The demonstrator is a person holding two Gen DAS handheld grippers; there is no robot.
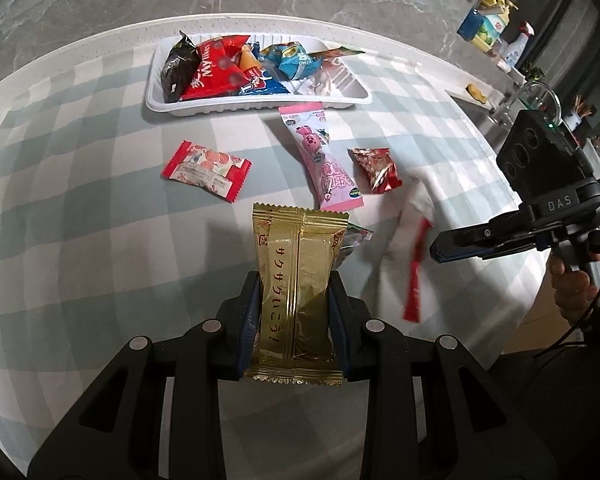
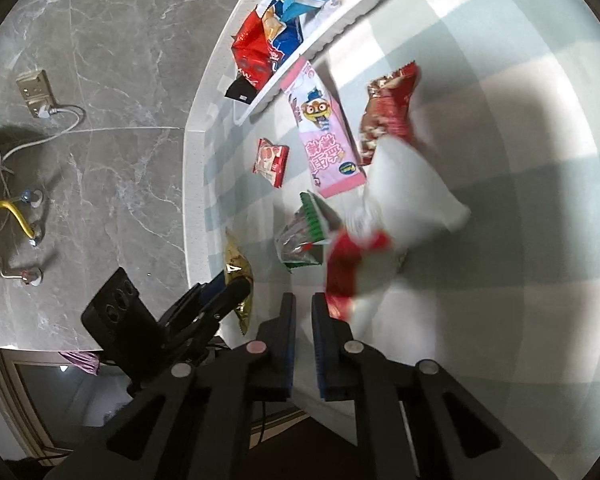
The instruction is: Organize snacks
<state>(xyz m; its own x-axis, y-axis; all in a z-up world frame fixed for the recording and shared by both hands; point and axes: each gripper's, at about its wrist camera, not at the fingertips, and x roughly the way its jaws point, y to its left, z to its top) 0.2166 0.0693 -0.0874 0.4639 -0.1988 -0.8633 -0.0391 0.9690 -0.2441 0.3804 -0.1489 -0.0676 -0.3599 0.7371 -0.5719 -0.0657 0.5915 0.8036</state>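
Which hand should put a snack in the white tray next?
Probably the left. Its gripper already pinches the gold packet, with the tray straight ahead. The right gripper is shut on nothing.

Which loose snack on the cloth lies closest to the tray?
The long pink pack: its top end almost meets the tray rim, while the red-white candy and red foil pack lie further off.

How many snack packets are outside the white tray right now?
6: gold packet in left tongs; blurred white-red packet by the right tongs; on the cloth, red floral packet, long pink packet, red foil packet, half-hidden green packet.
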